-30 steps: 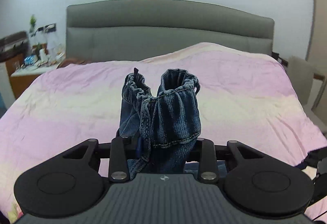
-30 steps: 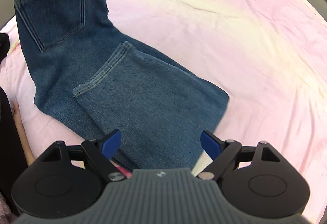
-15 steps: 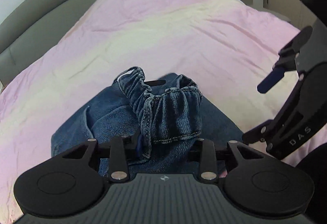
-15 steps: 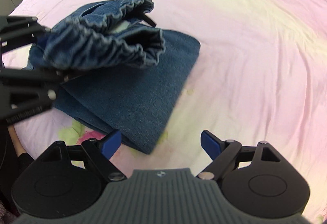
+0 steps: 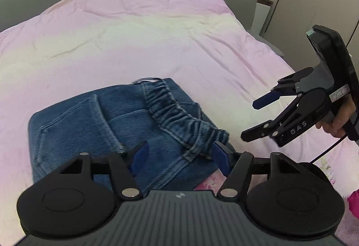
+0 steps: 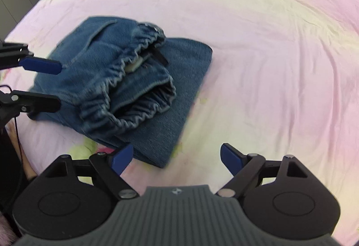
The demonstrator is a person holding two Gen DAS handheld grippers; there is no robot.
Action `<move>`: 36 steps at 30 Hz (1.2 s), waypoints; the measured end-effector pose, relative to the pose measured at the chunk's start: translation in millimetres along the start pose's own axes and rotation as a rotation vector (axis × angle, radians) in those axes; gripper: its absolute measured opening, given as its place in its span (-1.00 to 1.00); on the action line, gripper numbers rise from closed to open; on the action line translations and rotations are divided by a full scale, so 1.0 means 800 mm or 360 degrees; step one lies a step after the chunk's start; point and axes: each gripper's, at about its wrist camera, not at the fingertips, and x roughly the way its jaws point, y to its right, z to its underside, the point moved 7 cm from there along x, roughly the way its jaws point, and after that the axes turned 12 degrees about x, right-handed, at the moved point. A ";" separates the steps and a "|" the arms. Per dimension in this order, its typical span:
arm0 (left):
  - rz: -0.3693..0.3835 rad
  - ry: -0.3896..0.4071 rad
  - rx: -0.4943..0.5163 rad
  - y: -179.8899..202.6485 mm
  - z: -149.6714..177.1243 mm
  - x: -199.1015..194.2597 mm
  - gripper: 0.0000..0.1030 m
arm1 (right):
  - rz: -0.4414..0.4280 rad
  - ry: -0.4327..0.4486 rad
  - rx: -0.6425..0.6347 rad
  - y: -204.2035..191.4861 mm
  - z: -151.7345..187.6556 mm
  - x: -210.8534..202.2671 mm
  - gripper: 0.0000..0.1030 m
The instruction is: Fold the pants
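Left claw (image 5: 179, 156) has just sprung apart, dropping the waistband (image 5: 179, 120) onto the folded jeans (image 6: 139, 80) on the bed (image 6: 269, 44); right claw (image 6: 177, 159) hangs apart, empty. Folding looks nearly finished.

Each matte black plastic left claw (image 5: 179, 157) and right claw (image 6: 177, 159) is built with two round discs, angled linkage arms fastened by silver screws, blue rubber fingertips (image 5: 140, 155) and a ribbed grey housing. White "DAS" lettering and a black cable are seen on the right one.
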 end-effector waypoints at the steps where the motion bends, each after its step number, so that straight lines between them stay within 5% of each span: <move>1: -0.0037 -0.0008 -0.0001 -0.012 0.006 -0.007 0.48 | -0.0030 0.0008 0.0019 -0.005 -0.007 -0.004 0.59; 5: -0.0175 -0.0085 0.0021 -0.050 0.038 -0.023 0.49 | -0.0159 0.0043 0.0132 -0.034 -0.042 -0.009 0.58; 10: -0.0204 -0.0181 -0.0027 -0.078 0.094 -0.032 0.56 | -0.0294 0.0048 0.0376 -0.063 -0.079 0.015 0.38; 16: -0.0283 -0.0474 -0.0006 -0.096 0.173 -0.022 0.57 | -0.0227 -0.0056 0.0581 -0.070 -0.093 0.072 0.03; 19: -0.0303 -0.0536 -0.0124 -0.114 0.195 -0.010 0.56 | -0.0177 -0.0074 0.0577 -0.072 -0.090 0.083 -0.11; 20: -0.0280 -0.0527 -0.0187 -0.118 0.198 -0.006 0.53 | -0.0178 -0.0075 0.0570 -0.075 -0.090 0.086 -0.22; 21: -0.0259 -0.0507 -0.0244 -0.122 0.199 -0.003 0.45 | -0.0192 -0.0065 0.0572 -0.078 -0.091 0.083 -0.59; 23: -0.0283 -0.0495 -0.0296 -0.129 0.200 0.001 0.31 | -0.0154 -0.0005 0.0522 -0.091 -0.100 0.065 -0.80; 24: -0.0311 -0.0517 -0.0292 -0.130 0.202 0.002 -0.04 | -0.0154 0.0034 0.0472 -0.100 -0.106 0.053 -0.88; 28: -0.0355 -0.0529 -0.0346 -0.136 0.208 -0.012 -0.38 | -0.0221 0.0157 0.0392 -0.121 -0.121 -0.006 -0.94; 36: -0.0350 -0.0590 -0.0391 -0.147 0.217 -0.025 -0.44 | -0.0168 0.0121 0.0474 -0.084 -0.048 -0.016 -0.98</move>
